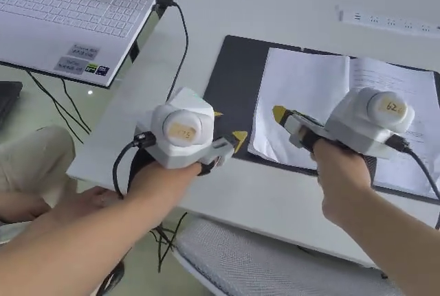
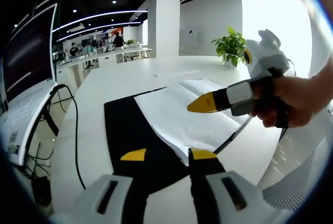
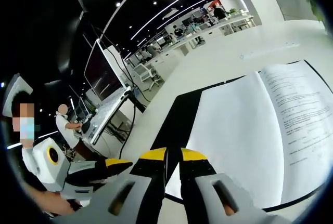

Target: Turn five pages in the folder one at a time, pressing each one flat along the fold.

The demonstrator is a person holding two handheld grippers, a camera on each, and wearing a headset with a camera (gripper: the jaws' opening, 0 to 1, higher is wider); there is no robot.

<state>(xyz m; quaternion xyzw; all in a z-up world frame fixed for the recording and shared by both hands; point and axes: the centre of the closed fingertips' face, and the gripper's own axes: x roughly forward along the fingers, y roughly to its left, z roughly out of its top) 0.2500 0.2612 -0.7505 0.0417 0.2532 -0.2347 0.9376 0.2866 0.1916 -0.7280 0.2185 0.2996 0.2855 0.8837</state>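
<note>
Here, the folder [image 1: 230,80] lies open on the white table [image 1: 275,1], black cover down, near the front edge. A blank page [image 1: 302,90] is on its left half and a printed page [image 1: 402,86] on its right, with the fold [image 1: 347,90] between them. The blank page's near edge looks slightly lifted off the cover.

Right gripper [image 3: 173,155]: tips pressed nearly together, nothing pinched, over the blank page's outer edge. Cannot tell whether they touch the paper.

Left gripper [image 2: 169,155]: tips spread, empty, over the cover's near left corner, just beside the blank page.

Laptop [image 1: 75,7] sits far left with its cable [image 1: 184,35]. Power strip [image 1: 388,21] lies beyond the folder, well apart.

Judgement: a page looks turned, so pressing is the step in hand. To do it well, bring the closed right tips across to the fold rather than the outer edge. Draw them along it from top to bottom with light, even pressure. The left tips could rest on the cover to stop the folder sliding. Risk: dragging sideways could crease or lift the sheet.
</note>
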